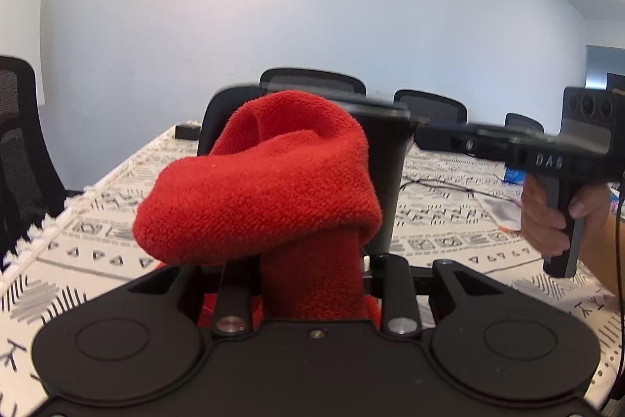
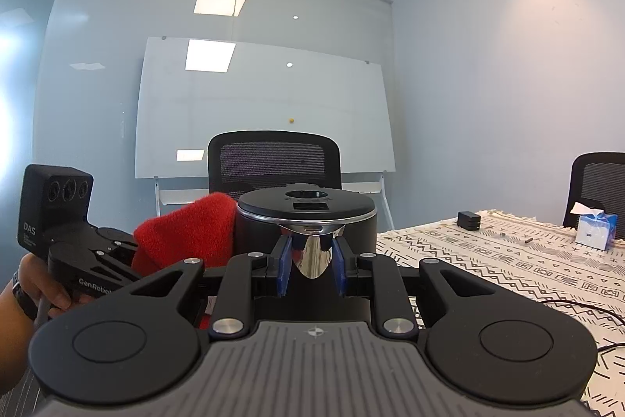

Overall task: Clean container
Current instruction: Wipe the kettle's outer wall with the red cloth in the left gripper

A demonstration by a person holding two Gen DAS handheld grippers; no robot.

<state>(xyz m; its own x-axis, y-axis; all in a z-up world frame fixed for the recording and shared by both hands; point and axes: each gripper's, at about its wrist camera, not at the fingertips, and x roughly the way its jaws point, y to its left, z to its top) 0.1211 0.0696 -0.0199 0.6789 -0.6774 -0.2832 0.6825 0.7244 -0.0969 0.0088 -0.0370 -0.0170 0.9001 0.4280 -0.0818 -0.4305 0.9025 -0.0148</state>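
Wiping step in progress. Right hand-held gripper (image 2: 311,270) is clamped on the chrome tab under the container (image 2: 306,221) lid rim, blue pads on either side, holding the container up off the desk (image 2: 488,260), roughly level. Left hand-held gripper (image 1: 308,280) is closed on the red cloth (image 1: 265,182); the cloth bunches over its fingers and sits against the container's side wall, near the top. Contact looks real in both views but I can't tell how firmly it presses.

Lid is on, so only the outside is being cleaned.

Next move, my read: drag the cloth around or down the wall while the right grip stays steady. The tab hold is narrow, so side pressure could twist the container; keep the push light.
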